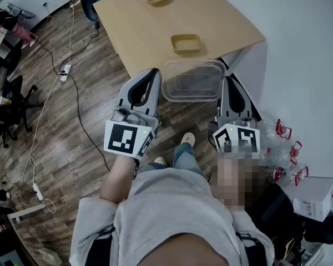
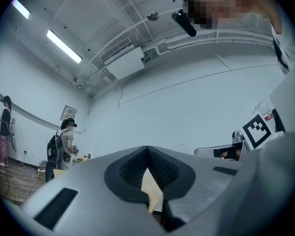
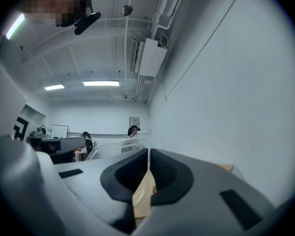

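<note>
The left claw [image 1: 154, 77] is closed, its jaws meeting tip to tip, seemingly pinching the left rim of the clear box [image 1: 191, 81]. The box hangs between the two claws, over the near edge of the bench [image 1: 150, 32] and partly over the floor, just short of a yellow tray [image 1: 186, 44]. The right claw [image 1: 224, 87] is closed too, with the box's right rim ending at its tips. This looks like a two-handed carry. Any further move calls for both claws travelling together and level, so the thin rim does not slip.
</note>
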`<state>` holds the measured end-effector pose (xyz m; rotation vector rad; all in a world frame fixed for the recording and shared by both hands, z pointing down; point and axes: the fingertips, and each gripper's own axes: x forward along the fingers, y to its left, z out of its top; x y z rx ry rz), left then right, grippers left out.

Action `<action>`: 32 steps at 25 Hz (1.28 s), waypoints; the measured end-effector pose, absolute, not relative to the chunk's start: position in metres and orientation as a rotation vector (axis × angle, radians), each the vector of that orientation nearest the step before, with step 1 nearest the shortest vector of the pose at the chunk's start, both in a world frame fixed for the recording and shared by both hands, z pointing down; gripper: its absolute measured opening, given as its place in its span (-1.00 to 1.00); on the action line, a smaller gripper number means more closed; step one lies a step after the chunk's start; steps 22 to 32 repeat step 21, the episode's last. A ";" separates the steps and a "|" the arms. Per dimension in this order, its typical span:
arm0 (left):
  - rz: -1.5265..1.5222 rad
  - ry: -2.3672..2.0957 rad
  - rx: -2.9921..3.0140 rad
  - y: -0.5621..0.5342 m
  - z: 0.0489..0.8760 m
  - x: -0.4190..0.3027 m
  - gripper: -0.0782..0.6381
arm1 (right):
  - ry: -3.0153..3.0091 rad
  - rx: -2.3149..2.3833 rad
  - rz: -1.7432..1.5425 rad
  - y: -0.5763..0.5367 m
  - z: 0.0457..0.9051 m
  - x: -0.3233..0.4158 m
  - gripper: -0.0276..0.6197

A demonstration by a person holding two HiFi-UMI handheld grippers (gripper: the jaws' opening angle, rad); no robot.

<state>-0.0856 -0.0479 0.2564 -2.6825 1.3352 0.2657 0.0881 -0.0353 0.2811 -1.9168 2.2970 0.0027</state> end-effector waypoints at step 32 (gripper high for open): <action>0.281 1.325 -2.703 -0.058 0.258 -0.092 -0.75 | 2.274 -1.944 0.019 -0.039 0.277 0.084 -0.85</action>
